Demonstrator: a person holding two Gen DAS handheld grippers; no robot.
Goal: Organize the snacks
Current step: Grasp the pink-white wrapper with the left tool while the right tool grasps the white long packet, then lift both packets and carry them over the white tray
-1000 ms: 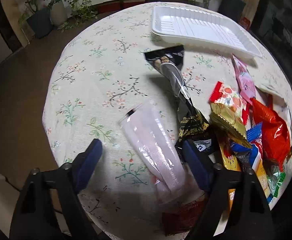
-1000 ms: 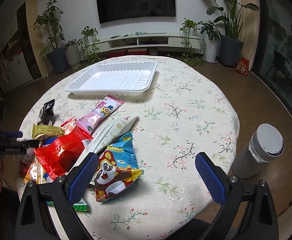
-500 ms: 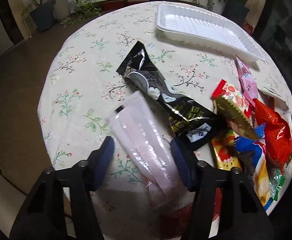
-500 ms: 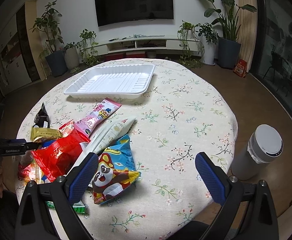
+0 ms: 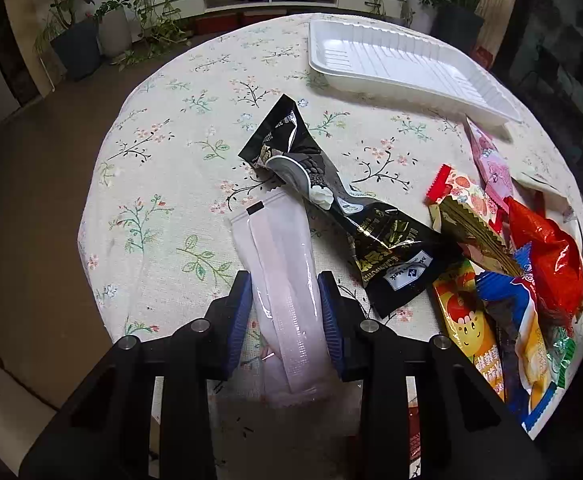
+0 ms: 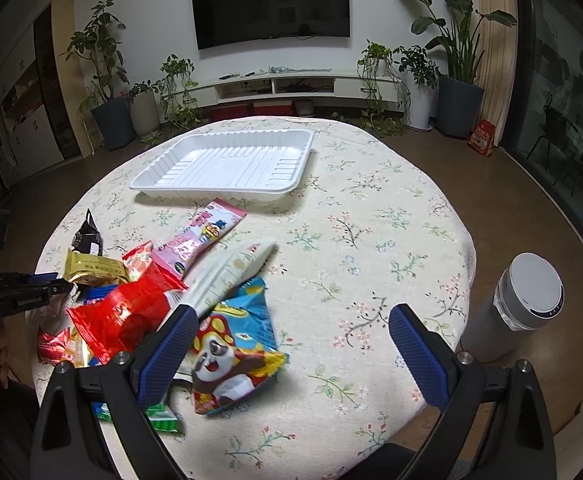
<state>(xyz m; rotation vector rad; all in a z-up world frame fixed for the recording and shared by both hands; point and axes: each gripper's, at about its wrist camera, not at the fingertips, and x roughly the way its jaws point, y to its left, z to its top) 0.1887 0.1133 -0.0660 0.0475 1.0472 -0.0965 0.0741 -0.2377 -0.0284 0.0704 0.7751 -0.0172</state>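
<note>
Pale pink and half transparent, the long plastic packet (image 5: 281, 280) lies flat on the floral tablecloth (image 5: 163, 168) near the table's close edge. Its long axis runs away from the left gripper (image 5: 285, 312), and the far end, with a small black mark at the corner, points toward the middle of the table and leans a little to the left. The left gripper's blue pads stand on both sides of the packet's near half and the jaws are closing on it; the pads look to touch its edges. I can read no writing on this packet.

Just beside it, to the right, a black snack bag (image 5: 331, 204) lies diagonally, the narrow end toward the white ribbed tray (image 5: 395, 60) and the wide end toward the heap of snacks (image 5: 523, 264). On its wide end is a white label with small print, too small to read for sure.

In the right wrist view, the right gripper (image 6: 291, 340) hangs wide open above the table with nothing between its pads. Under its left finger lies a blue bag with a cartoon panda (image 6: 231, 344), and a red bag (image 6: 127, 312) lies left of it. The pink packet with cartoon figures (image 6: 199, 240) points toward the tray, which is empty. A white cylindrical device (image 6: 519, 308) stands on the floor beside the table.
</note>
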